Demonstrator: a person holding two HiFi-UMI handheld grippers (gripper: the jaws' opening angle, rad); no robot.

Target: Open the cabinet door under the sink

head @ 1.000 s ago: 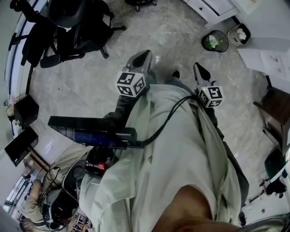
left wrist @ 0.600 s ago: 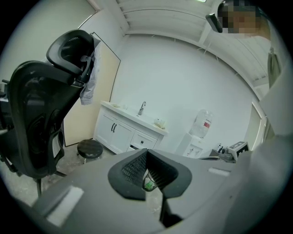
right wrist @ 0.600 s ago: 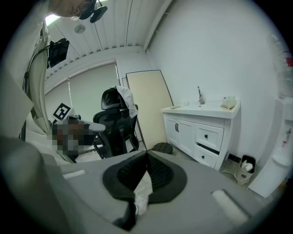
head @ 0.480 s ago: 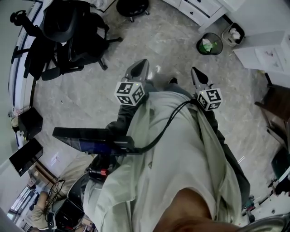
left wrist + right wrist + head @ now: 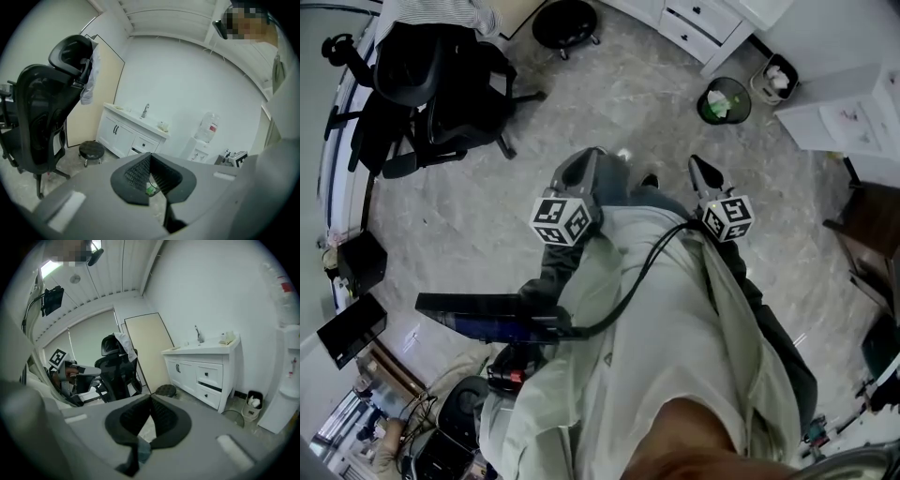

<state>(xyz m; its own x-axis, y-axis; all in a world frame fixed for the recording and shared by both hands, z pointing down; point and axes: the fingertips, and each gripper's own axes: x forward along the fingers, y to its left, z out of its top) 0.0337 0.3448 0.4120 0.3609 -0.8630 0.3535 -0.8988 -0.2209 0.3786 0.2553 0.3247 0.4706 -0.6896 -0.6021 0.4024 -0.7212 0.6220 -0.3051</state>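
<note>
The left tool [image 5: 150, 158] has its jaws brought together at the tips with nothing between them, and the right tool [image 5: 150, 400] is likewise closed and empty. Both are held out in front of the person, touching nothing. The cabinet door [image 5: 115, 135] under the sink [image 5: 146, 111] is shut and stands well apart from them, across the floor against the far wall. The approach seems barely begun. From here, the plainest risk is reaching the paired handles with the jaws closed, since a closed tool would only knock against the door and not take hold. The jaws would need to part first. A round stool [image 5: 91, 150] sits just in front of the doors at their left and could block the swing of the left door or catch a foot. A green-lined waste bin [image 5: 724, 100] lies on the floor toward the right of the path. The drawers [image 5: 210, 376] sit right of the doors on the same unit, so a careless reach could grab a drawer pull instead. The office chair [image 5: 42, 126] crowds the near left.
</note>
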